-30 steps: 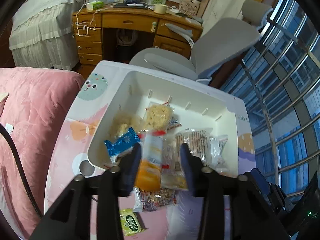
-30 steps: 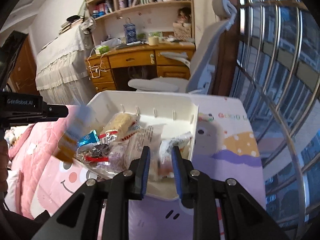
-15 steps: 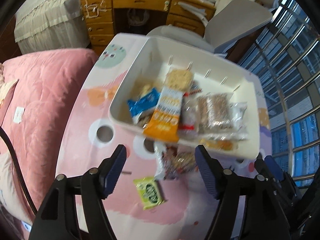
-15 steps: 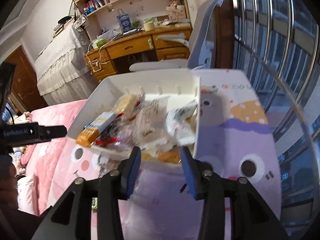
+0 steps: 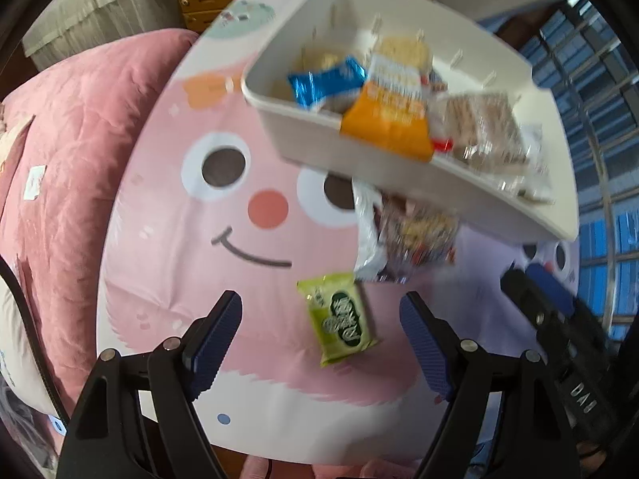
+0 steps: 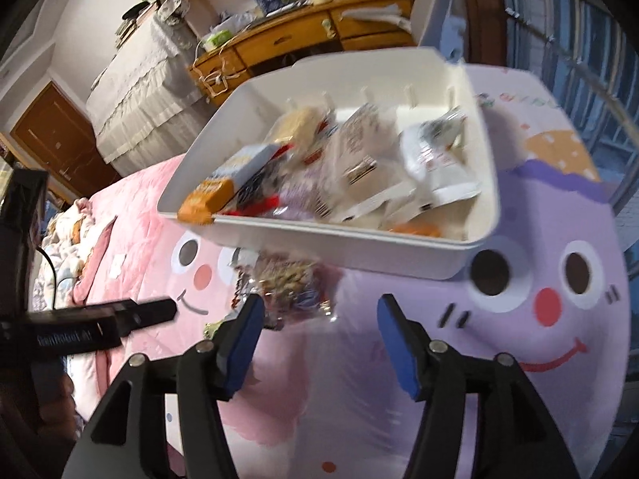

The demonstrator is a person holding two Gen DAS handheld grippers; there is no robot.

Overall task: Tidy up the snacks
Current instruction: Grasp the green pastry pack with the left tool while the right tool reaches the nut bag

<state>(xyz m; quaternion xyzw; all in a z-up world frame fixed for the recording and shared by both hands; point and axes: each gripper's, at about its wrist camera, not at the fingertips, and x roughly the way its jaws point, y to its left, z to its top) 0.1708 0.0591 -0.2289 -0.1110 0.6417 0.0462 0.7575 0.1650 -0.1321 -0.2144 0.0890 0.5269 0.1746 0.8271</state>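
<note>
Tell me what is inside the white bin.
The white bin holds a blue packet, an orange packet overhanging its rim, and clear-wrapped snacks. Whatever lies beneath this pile is covered.

White lettering "GenRobot.AI" runs along the black body of the left gripper (image 6: 76, 335), seen at the near left of the right wrist view. White letters "DAI" stand on the black body of the right gripper (image 5: 575, 387) at the near right of the left wrist view. Print on the small green snack packet (image 5: 341, 319) is too blurred to read.
</note>
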